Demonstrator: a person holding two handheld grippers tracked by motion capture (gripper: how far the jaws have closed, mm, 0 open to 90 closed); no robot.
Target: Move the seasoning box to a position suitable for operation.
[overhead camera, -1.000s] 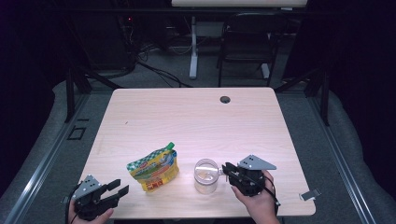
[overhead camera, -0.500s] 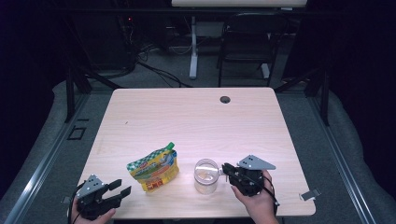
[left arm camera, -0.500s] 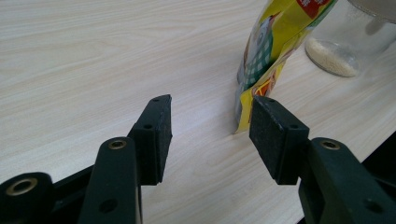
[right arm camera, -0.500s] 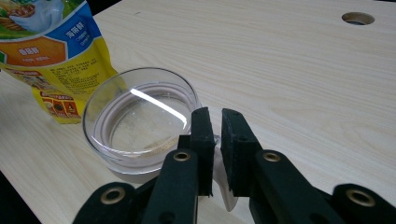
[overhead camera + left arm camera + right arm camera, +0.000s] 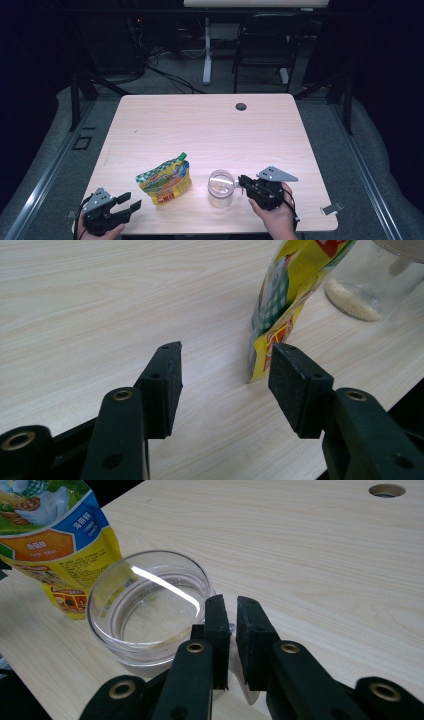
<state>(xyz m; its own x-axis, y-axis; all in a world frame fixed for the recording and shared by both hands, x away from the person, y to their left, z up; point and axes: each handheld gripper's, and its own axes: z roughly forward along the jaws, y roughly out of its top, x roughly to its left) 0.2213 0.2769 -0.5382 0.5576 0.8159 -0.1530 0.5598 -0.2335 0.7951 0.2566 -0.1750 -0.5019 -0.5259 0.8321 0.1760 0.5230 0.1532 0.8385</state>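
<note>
Right gripper [image 5: 231, 607] pinches upright jar [image 5: 150, 612] rim; mouth faces up.

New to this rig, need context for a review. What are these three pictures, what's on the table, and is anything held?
No robot arm here: a person holds a two-jaw gripper in each hand. The high view looks down on a light wooden table; the other two come from cameras riding on each gripper, looking along its black jaws.

On the table stand a yellow and green spouted food pouch and a clear glass jar with a little pale grain at its bottom.

The right gripper has been closing, and its jaws pinch the jar's rim, one inside and one outside. The left gripper has been opening and is empty, its jaws wide apart just short of the pouch.
</note>
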